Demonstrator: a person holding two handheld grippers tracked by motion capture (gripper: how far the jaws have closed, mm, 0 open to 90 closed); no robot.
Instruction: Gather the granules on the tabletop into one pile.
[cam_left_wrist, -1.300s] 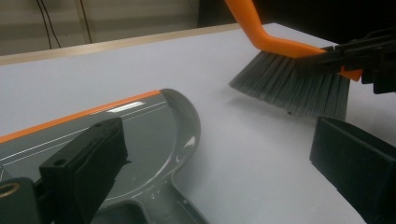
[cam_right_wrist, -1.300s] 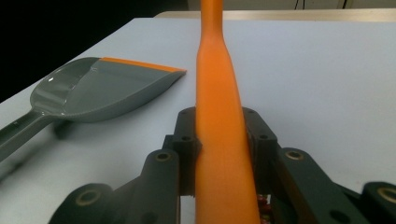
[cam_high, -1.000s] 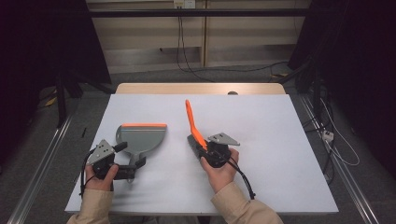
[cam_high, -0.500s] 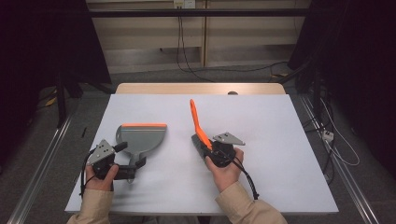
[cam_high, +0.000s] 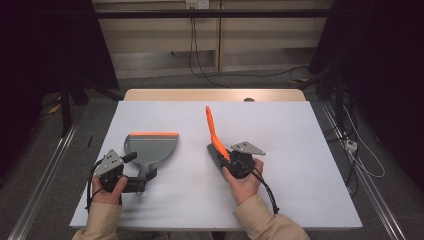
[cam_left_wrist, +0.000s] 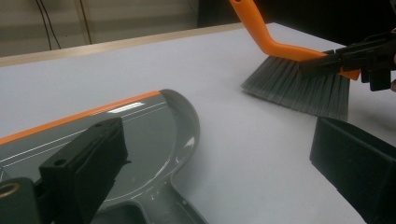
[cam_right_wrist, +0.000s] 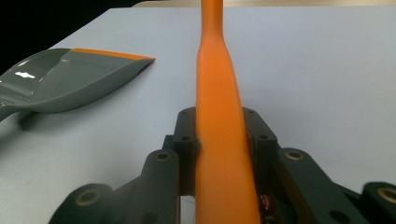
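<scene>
A grey dustpan (cam_high: 152, 147) with an orange front lip lies flat on the white table (cam_high: 300, 130), left of centre. My left gripper (cam_high: 142, 167) is at the pan's stem, open. In the left gripper view its jaws (cam_left_wrist: 219, 154) stand wide apart, with the dustpan (cam_left_wrist: 140, 126) under the left one and its stem low between them. My right gripper (cam_high: 220, 152) is shut on the orange handle of a hand brush (cam_high: 212, 127), which points away from me. The pads press both sides of that handle (cam_right_wrist: 217, 70). The grey bristles (cam_left_wrist: 299, 86) rest on the table.
The table's far edge is a bare wooden strip (cam_high: 215, 94) with a small dark object (cam_high: 248, 99) on it. Cables (cam_high: 200, 65) run over the floor beyond, and metal rails (cam_high: 45, 175) flank the table.
My right gripper has shifted slightly to the right with the brush in it. The left gripper and the dustpan have stayed put.
</scene>
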